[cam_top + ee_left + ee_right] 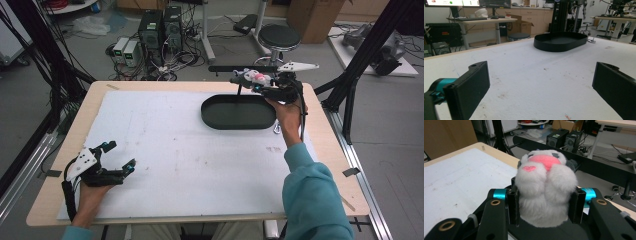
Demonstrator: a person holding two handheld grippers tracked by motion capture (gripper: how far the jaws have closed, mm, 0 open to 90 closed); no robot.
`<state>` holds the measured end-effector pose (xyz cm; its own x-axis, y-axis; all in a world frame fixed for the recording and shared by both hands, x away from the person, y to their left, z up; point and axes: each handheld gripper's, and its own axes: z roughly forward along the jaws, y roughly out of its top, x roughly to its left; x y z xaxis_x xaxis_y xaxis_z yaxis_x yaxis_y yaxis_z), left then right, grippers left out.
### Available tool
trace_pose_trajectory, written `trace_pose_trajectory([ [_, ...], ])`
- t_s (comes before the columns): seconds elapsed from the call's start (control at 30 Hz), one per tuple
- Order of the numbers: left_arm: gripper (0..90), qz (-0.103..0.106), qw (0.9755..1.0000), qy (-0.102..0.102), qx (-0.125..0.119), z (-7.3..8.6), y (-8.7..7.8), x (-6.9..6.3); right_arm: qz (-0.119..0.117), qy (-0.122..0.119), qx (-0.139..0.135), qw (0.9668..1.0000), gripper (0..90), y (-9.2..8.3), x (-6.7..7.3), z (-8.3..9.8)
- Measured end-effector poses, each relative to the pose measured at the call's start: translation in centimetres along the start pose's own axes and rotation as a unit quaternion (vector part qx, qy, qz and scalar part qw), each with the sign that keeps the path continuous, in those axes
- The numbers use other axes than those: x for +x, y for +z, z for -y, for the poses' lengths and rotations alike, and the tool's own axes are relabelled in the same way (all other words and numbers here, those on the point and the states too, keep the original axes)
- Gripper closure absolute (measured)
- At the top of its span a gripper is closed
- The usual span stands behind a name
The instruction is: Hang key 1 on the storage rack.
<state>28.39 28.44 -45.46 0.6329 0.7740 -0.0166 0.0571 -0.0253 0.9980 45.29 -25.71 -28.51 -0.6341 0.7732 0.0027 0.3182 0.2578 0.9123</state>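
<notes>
A white and grey plush toy (546,187) with pink patches sits squeezed between the black jaws of my right gripper (546,206), which is shut on it. In the high view that right gripper (250,80) holds the plush toy (252,76) up in the air above the far rim of a black oval tray (238,112). My left gripper (120,156) rests low over the white mat near the front left corner, its jaws wide apart and nothing between them. The left gripper view has the black oval tray (560,41) far ahead on the mat.
A white foam mat (170,150) covers the wooden table. A metal key ring (276,130) lies just right of the tray. Beyond the far edge stand computer towers (160,27), a round stool (279,36) and cables. Black frame posts rise at both sides.
</notes>
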Motion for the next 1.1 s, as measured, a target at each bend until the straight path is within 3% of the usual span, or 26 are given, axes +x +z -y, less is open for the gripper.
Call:
trace_pose_trajectory([
  [0.3, 1.7, 0.0, 1.0, 0.0, -0.001, 0.0, 0.0, 0.0, 0.002, 0.002, 0.002, 1.0, 55.1, 0.3, 0.2, 0.5],
  [0.43, 1.7, 0.0, 1.0, -0.001, -0.001, 0.0, 0.0, 0.0, 0.009, -0.005, 0.016, 0.9998, 55.1, 0.7, 0.2, 1.0],
  [0.67, 1.7, -0.001, 1.0, 0.0, -0.002, 0.0, 0.0, -0.1, 0.006, 0.01, 0.024, 0.9996, 55.1, 1.3, -0.1, 2.1],
  [1.1, 1.7, -0.001, 1.0, 0.001, -0.003, 0.0, 0.0, -0.1, -0.001, 0.014, 0.023, 0.9996, 55.0, 3.2, 0.0, 2.5],
])
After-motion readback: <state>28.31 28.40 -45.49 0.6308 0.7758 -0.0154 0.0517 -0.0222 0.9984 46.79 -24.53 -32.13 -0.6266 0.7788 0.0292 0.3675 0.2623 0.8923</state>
